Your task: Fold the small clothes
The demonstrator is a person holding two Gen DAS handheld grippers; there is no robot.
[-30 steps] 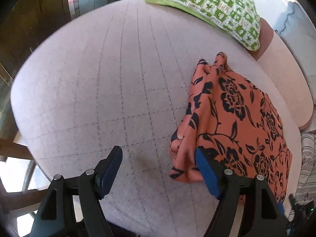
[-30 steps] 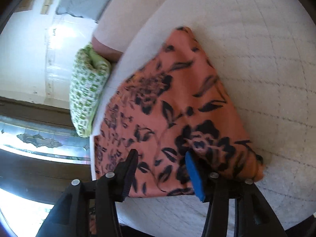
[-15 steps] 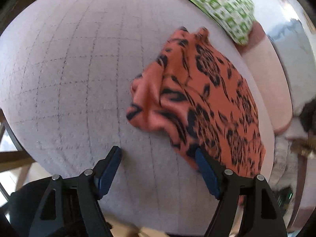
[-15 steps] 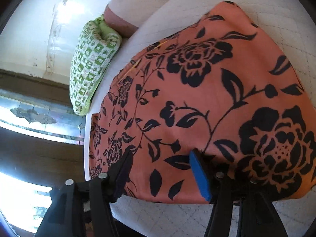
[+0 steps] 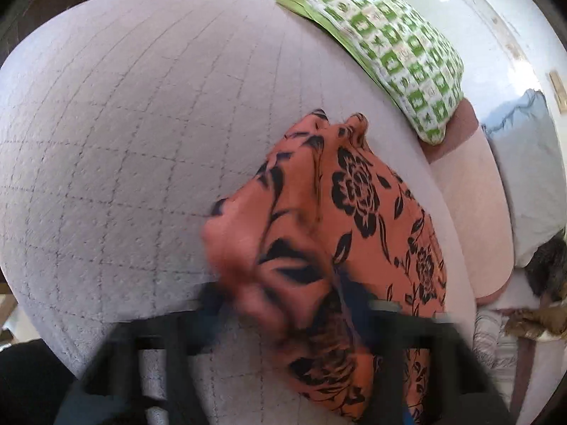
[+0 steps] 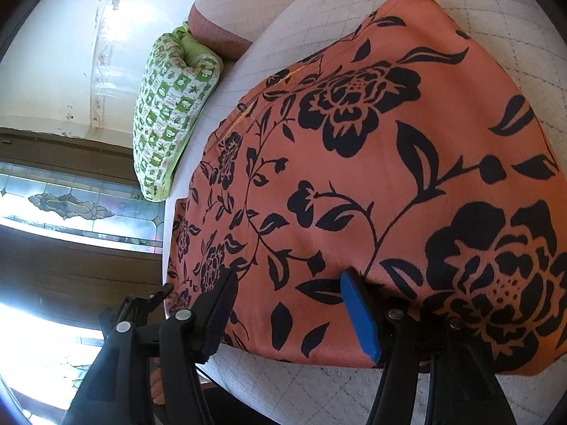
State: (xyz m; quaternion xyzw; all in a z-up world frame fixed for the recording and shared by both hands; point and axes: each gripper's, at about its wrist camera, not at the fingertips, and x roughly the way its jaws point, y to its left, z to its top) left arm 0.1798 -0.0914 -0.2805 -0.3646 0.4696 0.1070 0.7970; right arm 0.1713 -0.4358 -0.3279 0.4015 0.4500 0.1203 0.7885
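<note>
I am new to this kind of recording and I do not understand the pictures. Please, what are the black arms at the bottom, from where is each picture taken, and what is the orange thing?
No robot is here. A person holds one two-finger claw in each hand, and a wide-angle camera on each claw looks forward along its fingers, so everything looks bent. One picture comes from the left claw, the other from the right claw. On a grey quilted surface lies an orange cloth with black flowers, the garment to fold. Beyond it is a green checked pillow. The right claw is open over the cloth's near edge. The left picture is blurred; cloth lies between the left claw's fingers, but a grip cannot be told.
</note>
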